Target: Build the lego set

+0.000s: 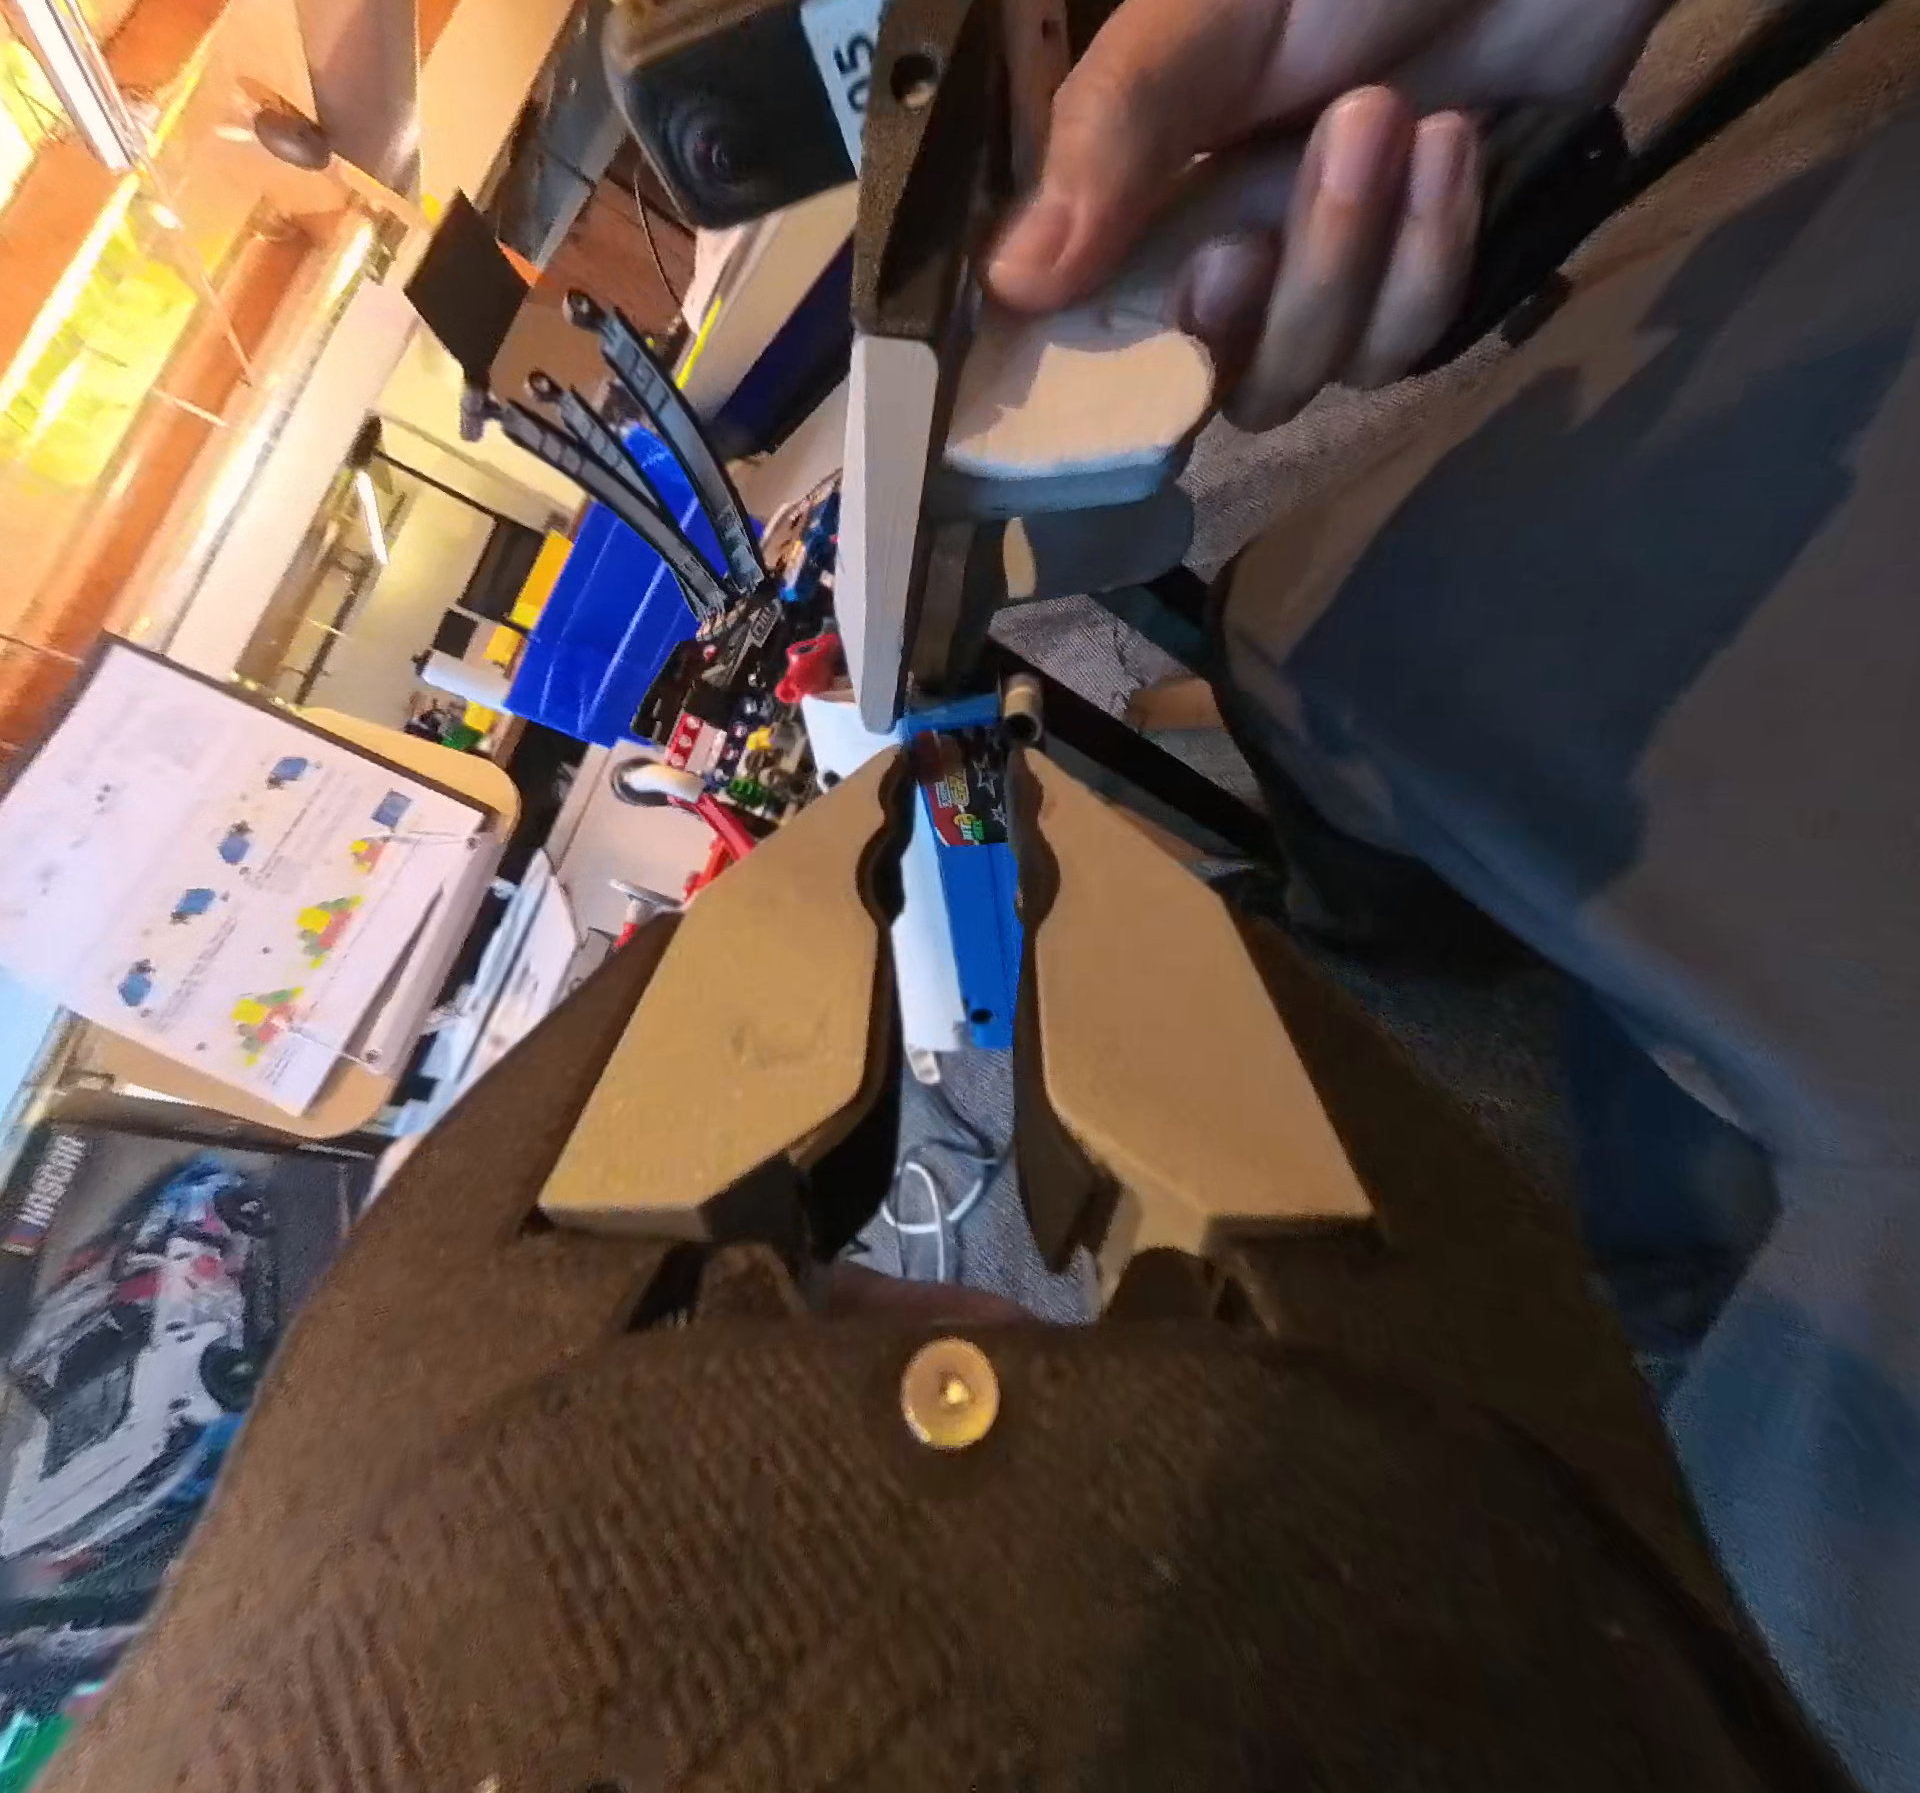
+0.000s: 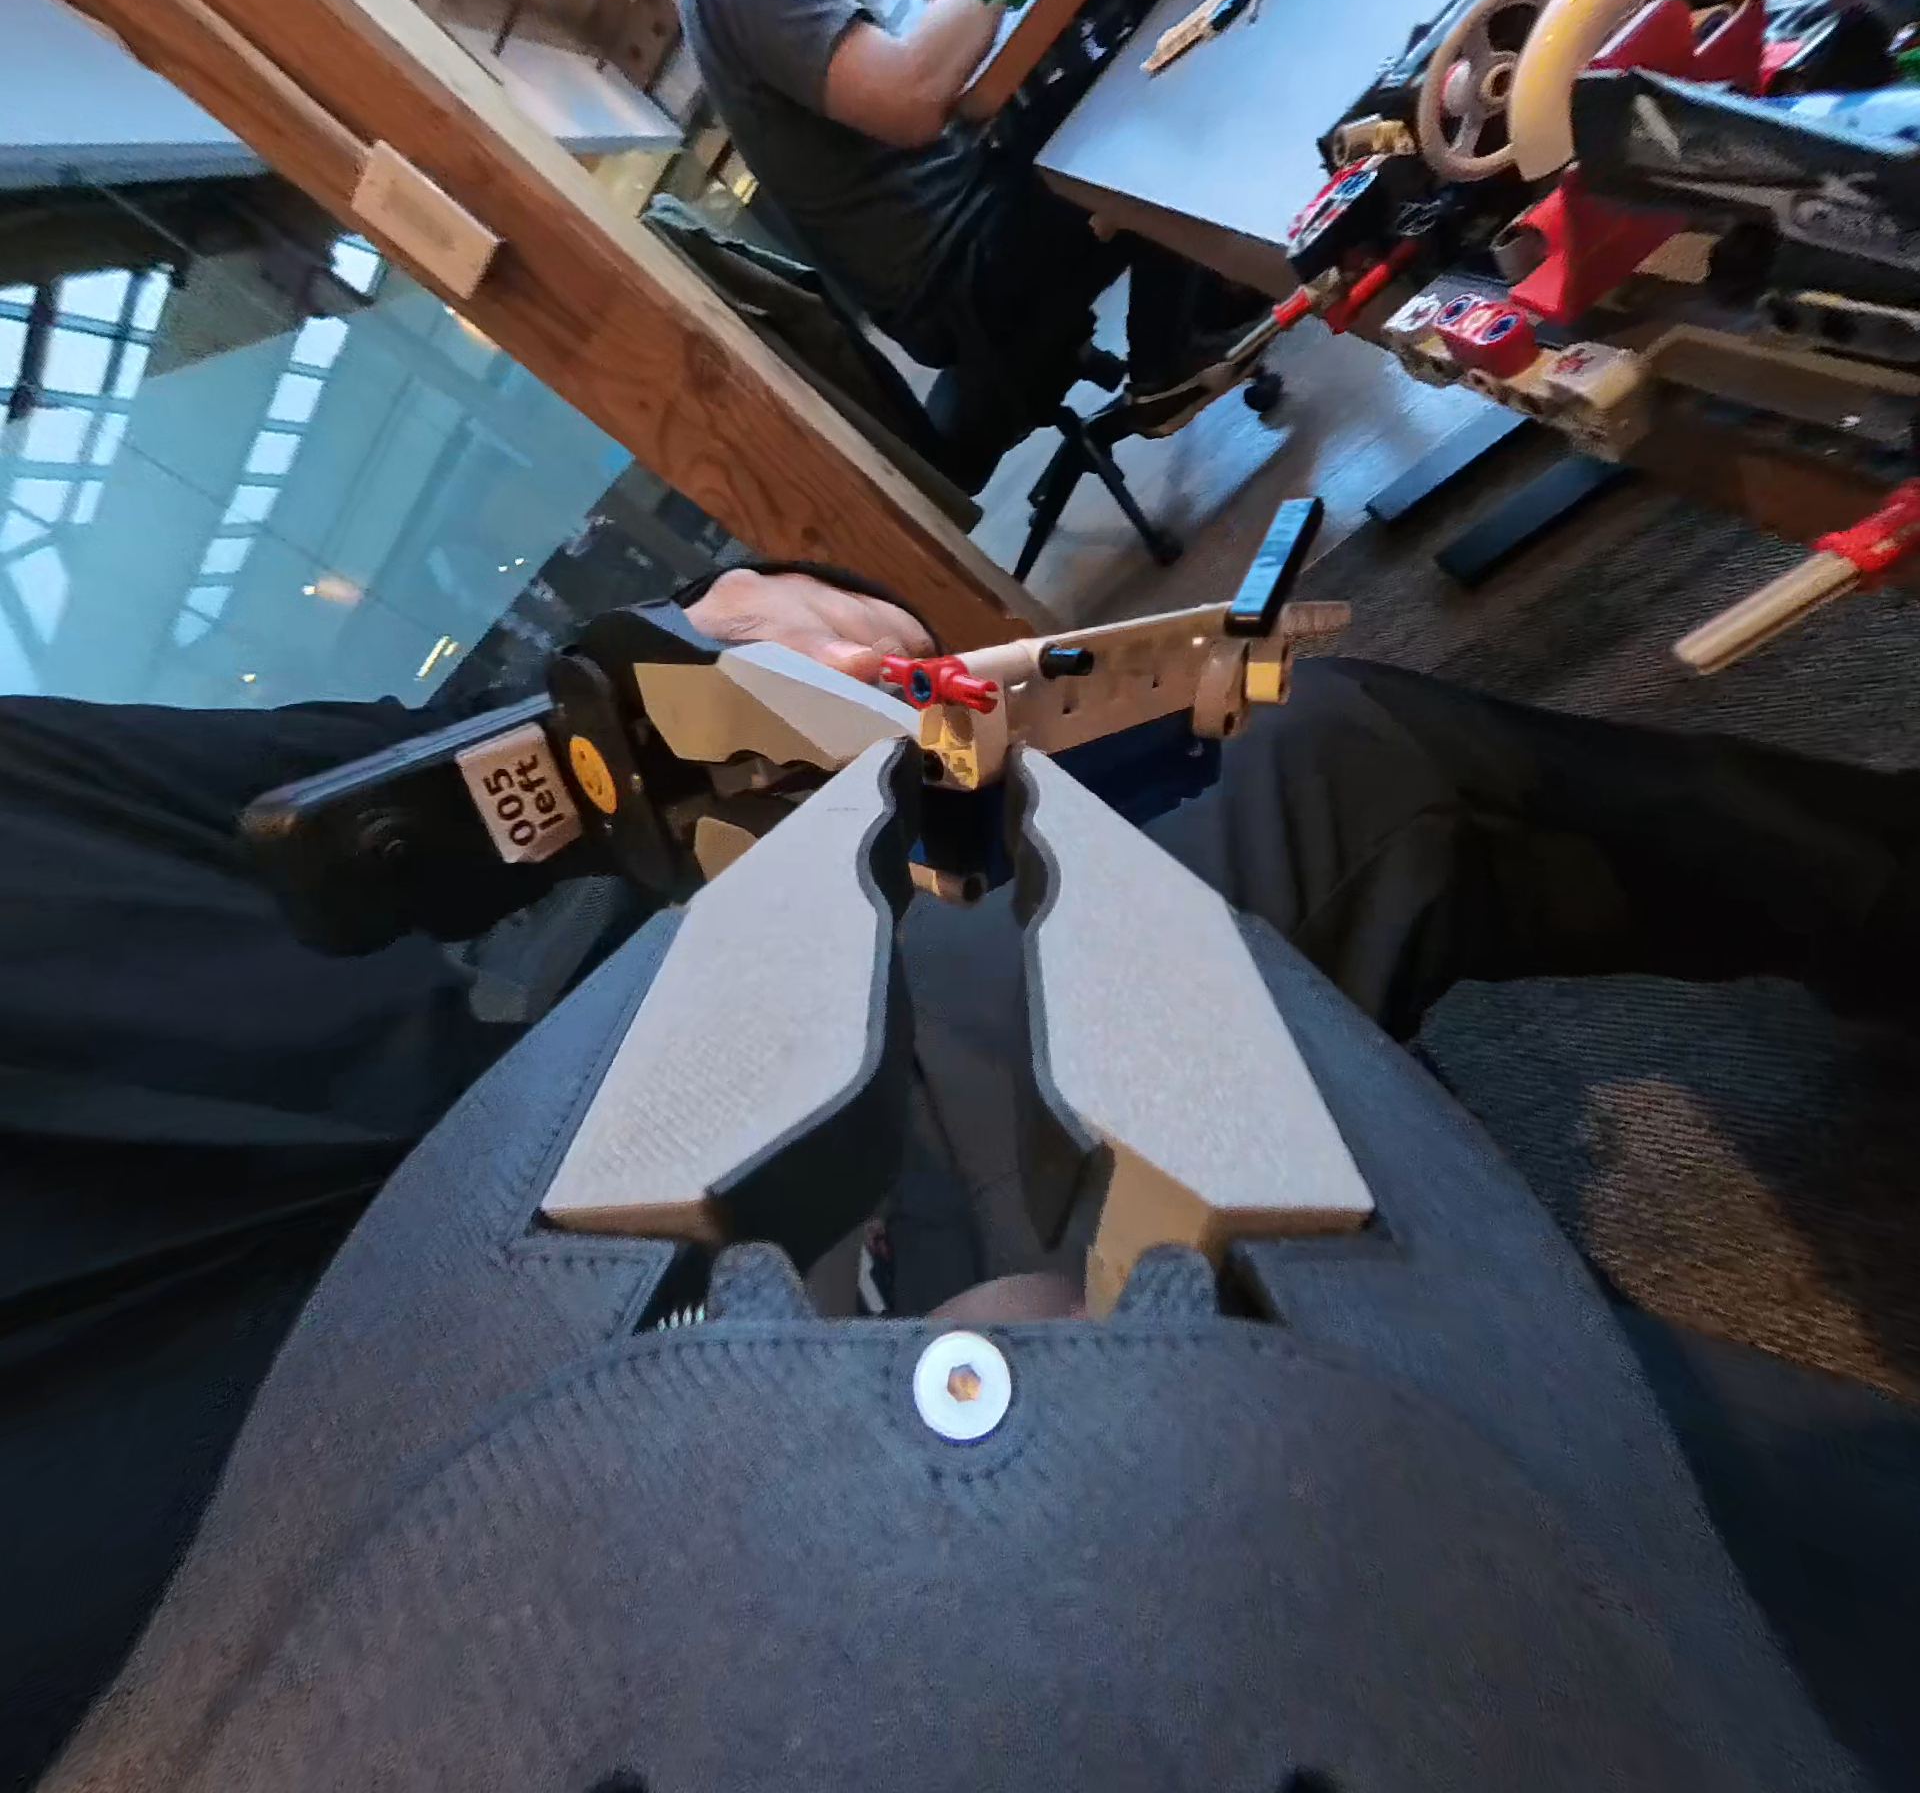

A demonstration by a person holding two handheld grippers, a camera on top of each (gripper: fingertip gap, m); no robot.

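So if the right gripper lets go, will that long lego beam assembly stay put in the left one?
Probably it would sag or swing. The lego beam assembly sticks out sideways well past both grippers, and the left gripper pinches only a narrow blue part. It looks stiff and light, but small pins like the red connector could pop loose.

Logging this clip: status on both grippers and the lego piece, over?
Left gripper shut on lego subassembly. Right gripper shut on same subassembly, from the other side. Held in mid-air over person's lap. Nothing in the way.
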